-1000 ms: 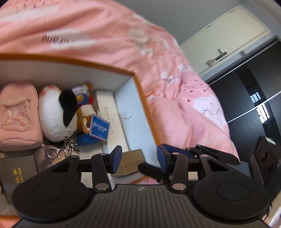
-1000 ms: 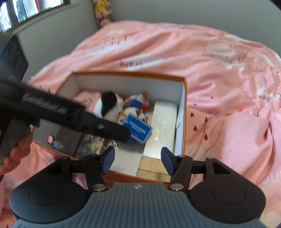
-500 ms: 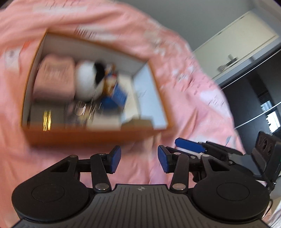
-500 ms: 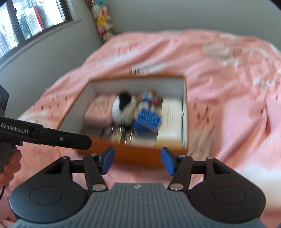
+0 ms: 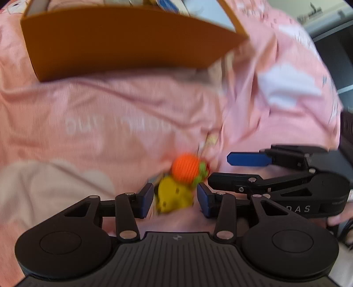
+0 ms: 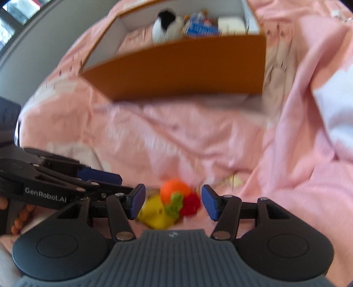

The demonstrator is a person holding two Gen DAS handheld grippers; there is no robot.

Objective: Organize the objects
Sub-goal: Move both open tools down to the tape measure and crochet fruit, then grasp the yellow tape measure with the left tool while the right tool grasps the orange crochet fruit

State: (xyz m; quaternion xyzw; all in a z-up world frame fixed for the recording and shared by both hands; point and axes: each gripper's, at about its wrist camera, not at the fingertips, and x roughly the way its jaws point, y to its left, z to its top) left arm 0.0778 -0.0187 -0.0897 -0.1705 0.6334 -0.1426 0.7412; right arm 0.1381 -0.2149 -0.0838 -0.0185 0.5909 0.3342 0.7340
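A small cluster of knitted toys lies on the pink duvet: an orange ball (image 5: 184,168), a yellow piece (image 5: 174,196) and red and green bits (image 6: 190,204). My left gripper (image 5: 175,198) points down at it. Its jaws are closing, with the yellow piece between them and a gap on each side. My right gripper (image 6: 173,199) is open around the same cluster, orange ball (image 6: 174,188) included, without touching it. The two grippers meet here from opposite sides. Behind stands the orange box (image 6: 181,68), (image 5: 123,42), holding a black-and-white plush (image 6: 166,26) and other things.
The rumpled pink duvet (image 5: 99,123) covers the whole bed around the box. A hand (image 6: 19,218) holds the left gripper's handle at the lower left. A dark wardrobe (image 5: 331,33) stands beyond the bed, and a window (image 6: 13,15) is at the far left.
Both grippers have drawn back from above the box and tipped down to the duvet in front of it. The knitted toys have come into view between their fingers.
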